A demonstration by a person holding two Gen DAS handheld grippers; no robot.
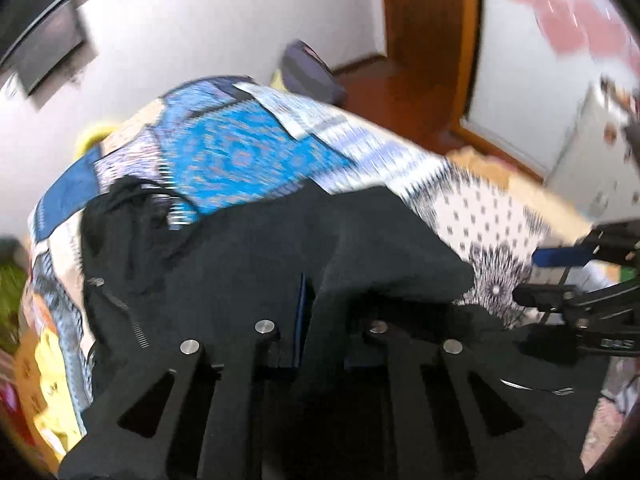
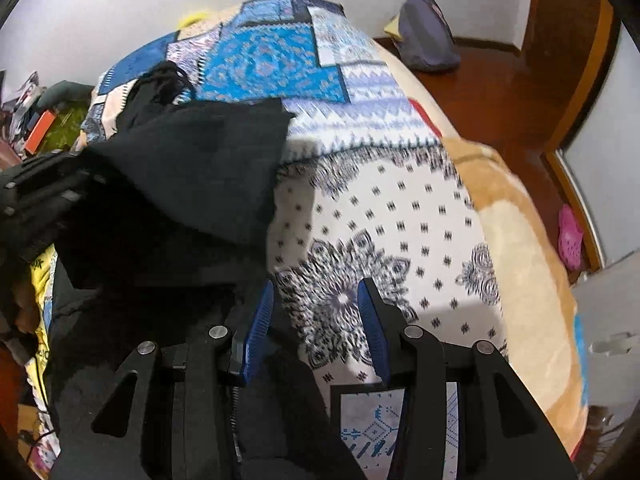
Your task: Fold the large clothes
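Black garment [image 1: 248,264] lies spread over the patterned bedspread [image 1: 248,152], a raised fold of it draped directly ahead of the left gripper [image 1: 324,300] — that gripper's blue pads are drawn together and clamped on the dark cloth. Right gripper [image 2: 316,320] points down beside the garment's edge with its blue pads [image 2: 260,332] standing apart — bare bedspread shows between them, the cloth lying against its left finger and nothing gripped.

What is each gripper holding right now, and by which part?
Left gripper pinches a raised fold of the black garment. Right gripper is open, holding nothing.
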